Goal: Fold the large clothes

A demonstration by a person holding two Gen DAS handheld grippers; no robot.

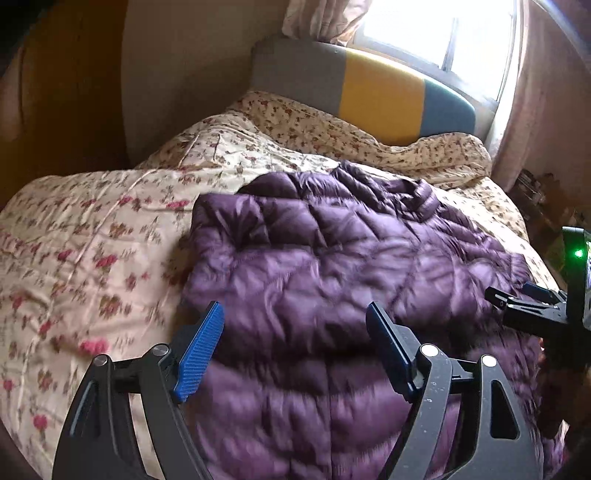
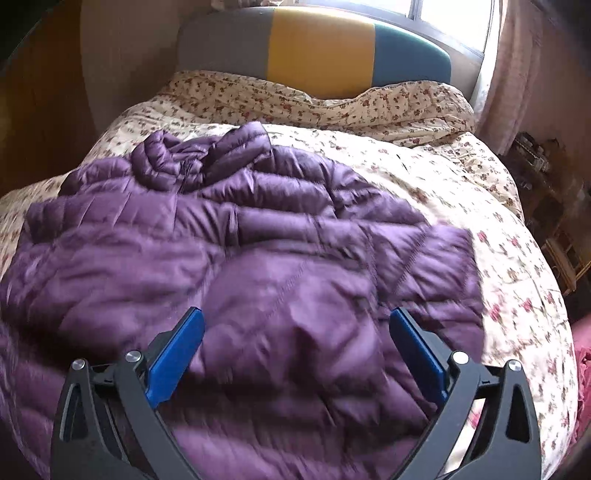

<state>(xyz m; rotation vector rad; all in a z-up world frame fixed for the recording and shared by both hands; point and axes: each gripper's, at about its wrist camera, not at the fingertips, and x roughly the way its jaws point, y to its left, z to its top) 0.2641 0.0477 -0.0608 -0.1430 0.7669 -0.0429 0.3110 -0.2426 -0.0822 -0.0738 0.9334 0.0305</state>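
Observation:
A purple quilted down jacket lies spread on the floral bedspread, collar toward the headboard. It also shows in the right wrist view, where its collar is bunched at the far end. My left gripper is open and empty, hovering over the jacket's near left part. My right gripper is open and empty over the jacket's near right part. The right gripper's tips also show at the right edge of the left wrist view.
The bed's headboard has grey, yellow and teal panels under a bright window. A floral pillow or rolled quilt lies at the head. Curtains hang at right, with cluttered furniture beside the bed.

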